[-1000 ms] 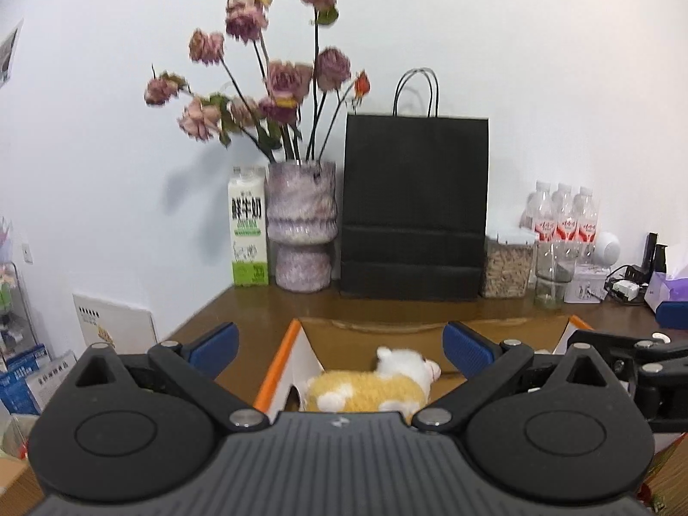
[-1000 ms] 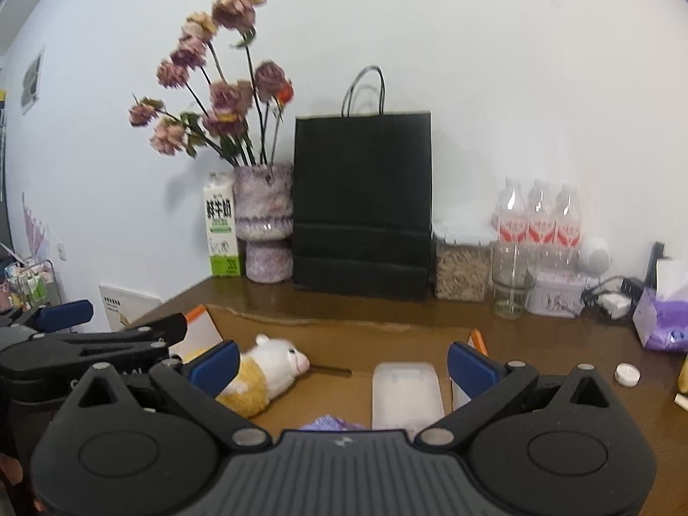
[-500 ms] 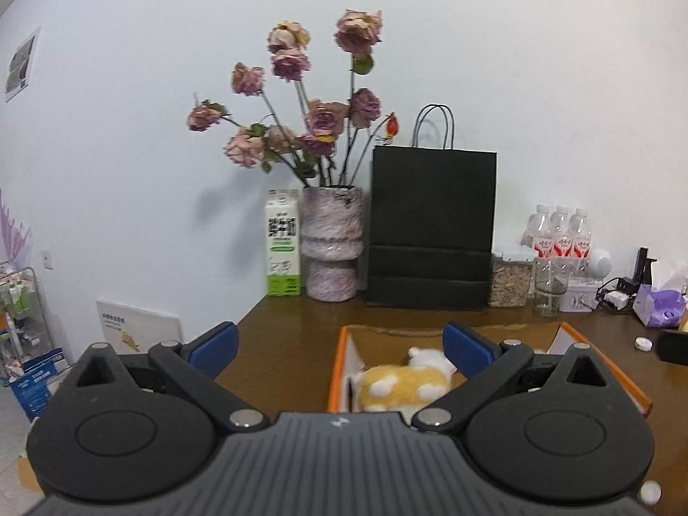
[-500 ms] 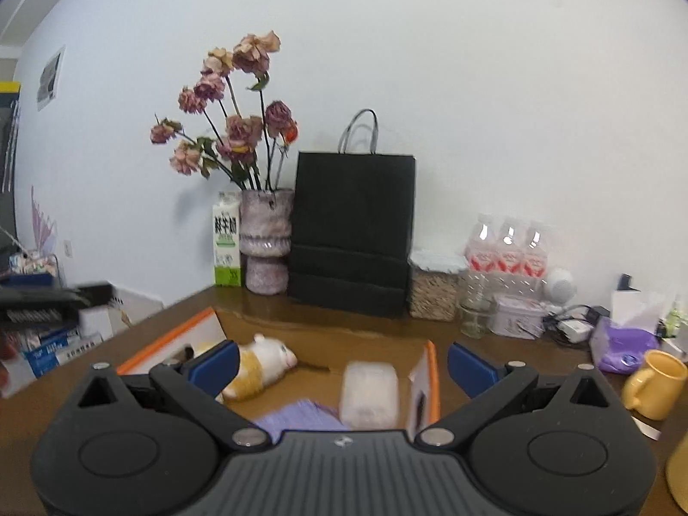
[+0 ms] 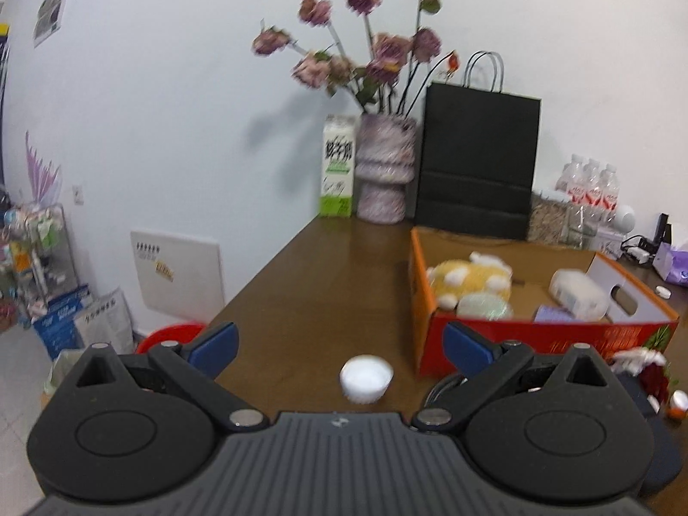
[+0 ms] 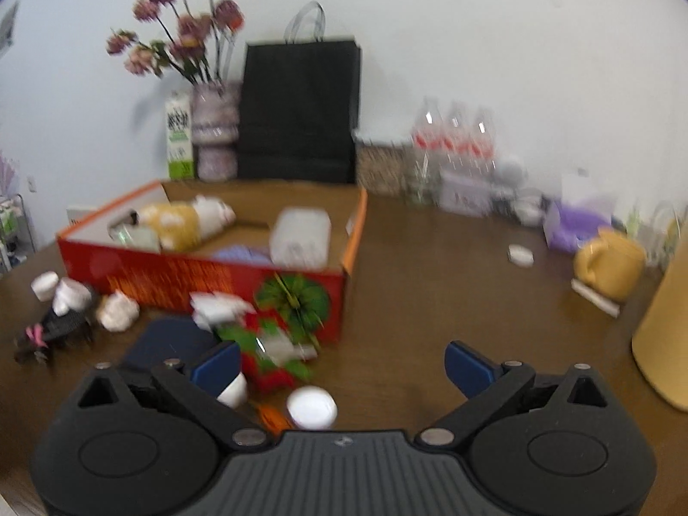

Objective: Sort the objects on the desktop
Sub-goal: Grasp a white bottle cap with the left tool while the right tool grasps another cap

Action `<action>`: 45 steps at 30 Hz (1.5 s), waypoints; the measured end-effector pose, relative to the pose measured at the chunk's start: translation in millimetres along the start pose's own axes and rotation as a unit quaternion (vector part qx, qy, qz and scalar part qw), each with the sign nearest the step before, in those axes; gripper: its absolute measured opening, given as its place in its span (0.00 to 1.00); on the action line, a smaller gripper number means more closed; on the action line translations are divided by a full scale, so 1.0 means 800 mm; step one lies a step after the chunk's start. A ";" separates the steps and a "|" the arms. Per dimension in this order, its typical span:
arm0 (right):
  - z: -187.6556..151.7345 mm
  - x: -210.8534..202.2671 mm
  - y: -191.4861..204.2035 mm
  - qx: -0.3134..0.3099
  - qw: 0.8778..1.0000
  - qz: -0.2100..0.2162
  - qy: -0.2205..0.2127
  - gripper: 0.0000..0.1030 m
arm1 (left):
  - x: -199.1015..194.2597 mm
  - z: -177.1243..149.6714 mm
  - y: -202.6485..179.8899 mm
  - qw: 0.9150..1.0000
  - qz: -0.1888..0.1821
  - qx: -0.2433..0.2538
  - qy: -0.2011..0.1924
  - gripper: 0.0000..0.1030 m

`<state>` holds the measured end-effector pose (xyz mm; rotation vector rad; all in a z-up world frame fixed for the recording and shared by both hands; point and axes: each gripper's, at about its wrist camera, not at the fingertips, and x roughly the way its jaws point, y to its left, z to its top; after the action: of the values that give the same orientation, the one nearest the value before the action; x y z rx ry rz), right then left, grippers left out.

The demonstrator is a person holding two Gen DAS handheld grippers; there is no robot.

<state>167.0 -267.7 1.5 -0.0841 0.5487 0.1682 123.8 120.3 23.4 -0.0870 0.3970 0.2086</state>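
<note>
Above the desk's near edge, I've pulled both grippers back from the red box (image 5: 546, 335) | left gripper (image 5: 339, 339) and right gripper (image 6: 342, 363) spread, empty | white cap (image 5: 366, 376) (loose, outside box) looks next.

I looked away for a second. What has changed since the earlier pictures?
Both grippers, the left gripper and right gripper, pulled back from over the orange box, both open and empty. Small items in front of it now show. The plush toy stayed inside.
</note>
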 end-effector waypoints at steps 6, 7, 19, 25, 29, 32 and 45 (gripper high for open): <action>-0.029 0.007 -0.005 0.012 1.000 0.015 0.018 0.89 | 0.000 -0.031 0.022 0.999 0.019 -0.013 0.027 1.00; -0.033 0.009 -0.002 0.010 1.000 0.015 0.021 0.88 | 0.001 -0.035 0.024 0.999 0.022 -0.012 0.029 1.00; -0.025 0.034 0.004 0.021 0.999 0.025 0.035 0.59 | 0.011 -0.042 0.022 0.999 0.030 -0.006 0.040 1.00; -0.025 0.039 0.008 0.020 0.998 0.036 0.045 0.37 | 0.022 -0.043 0.016 0.999 0.028 0.001 0.047 1.00; -0.028 0.043 0.010 0.017 0.998 0.033 0.051 0.27 | 0.031 -0.039 0.012 0.998 0.023 0.004 0.050 1.00; -0.027 0.044 0.008 0.020 0.998 0.033 0.049 0.27 | 0.038 -0.036 0.008 0.998 0.022 0.009 0.050 1.00; -0.003 0.062 -0.004 0.026 0.999 0.021 0.032 0.27 | 0.097 -0.025 -0.010 0.995 0.014 0.049 0.081 0.98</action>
<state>207.8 -264.1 -26.7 -0.0286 0.6191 0.1921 187.9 124.6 -25.2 -0.0017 0.5697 0.2102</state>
